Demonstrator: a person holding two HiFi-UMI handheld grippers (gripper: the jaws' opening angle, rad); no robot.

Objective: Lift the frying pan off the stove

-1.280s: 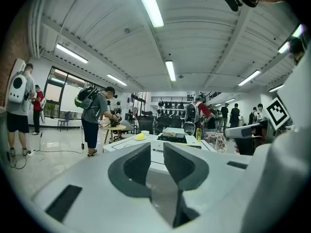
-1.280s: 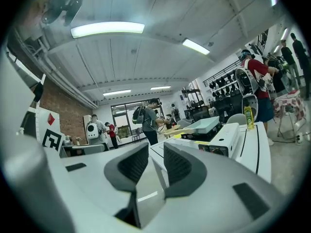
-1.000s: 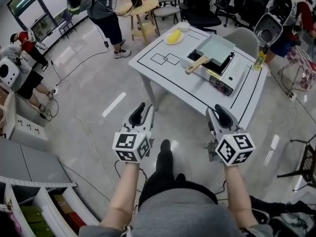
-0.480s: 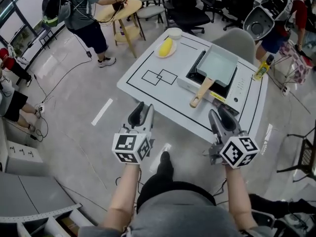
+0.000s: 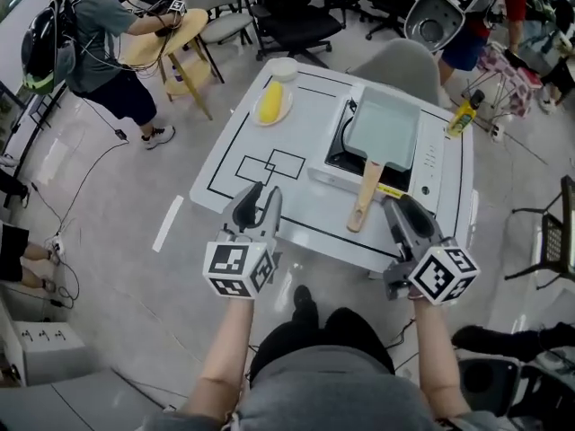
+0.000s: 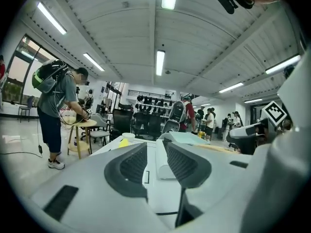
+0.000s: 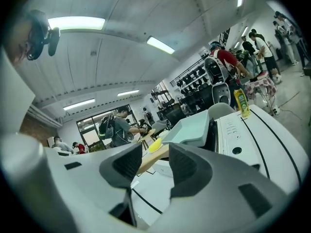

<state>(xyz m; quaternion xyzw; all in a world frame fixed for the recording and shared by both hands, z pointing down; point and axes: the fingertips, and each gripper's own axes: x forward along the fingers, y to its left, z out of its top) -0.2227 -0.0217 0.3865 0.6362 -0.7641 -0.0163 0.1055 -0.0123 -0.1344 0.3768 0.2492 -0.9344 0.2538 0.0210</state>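
The frying pan sits on the stove, on the right half of the table. Its wooden handle runs toward the near edge. It is a rectangular, pale green pan and looks empty.

I judge it stiff and moderately heavy, with most of its weight in the body, far from the handle. Its coated walls look smooth and give a claw little to bite on. The handle is the place to take hold of it: narrow, plain wood, and free on both sides. A grip close to where it joins the pan should cut the tendency to droop or roll. Lifting straight up should clear the stove's burner recess.

The right claw hangs at the near edge, near the handle's end but not touching it. Its jaws stand well apart and have just been opening. The handle shows in the gap ahead of them, not yet between the pads. The left claw hangs at the near edge's left part, its jaws partly apart with nothing between them.

A second ago the person stood well back, with floor between the claws and the table. Now both claws are at the near edge and the table lies squarely ahead. The pan remains on the stove.
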